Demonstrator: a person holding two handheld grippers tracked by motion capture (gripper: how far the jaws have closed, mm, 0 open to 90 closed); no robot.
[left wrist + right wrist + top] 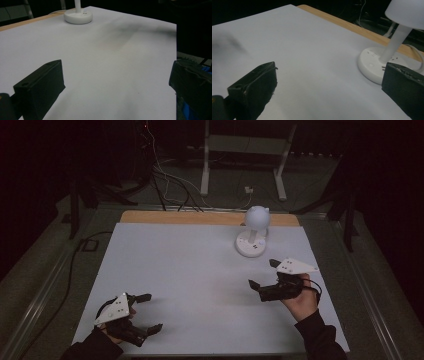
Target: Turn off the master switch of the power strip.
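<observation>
Both pairs of jaws stand spread wide with nothing between them: the left gripper (pixel 148 312) rests near the front left corner of the white sheet (pixel 190 270), and the right gripper (pixel 265 273) hovers over the sheet's right side, held up by the person's right hand (pixel 301 301). What the right gripper is nearest to is a small white desk lamp (pixel 254 234), which stands upright near the far right part of the sheet, just in front of the strip of wooden table edge (pixel 150 217). In the right gripper view the lamp's round base (pixel 373 64), with what look like small buttons on top, lies just beyond the right-hand jaw, its stem rising to a rounded shade (pixel 407 11); a white cable runs off behind it. In the left gripper view the same base (pixel 78 17) sits well away at the far end of the sheet. Judging from this, the work has barely begun: the lamp is untouched, neither gripper has closed on anything, and the right one looks merely lined up toward the base. The approach, the contact with the lamp and whatever is to be done with it all seem left to do, with the left gripper apparently idle.
</observation>
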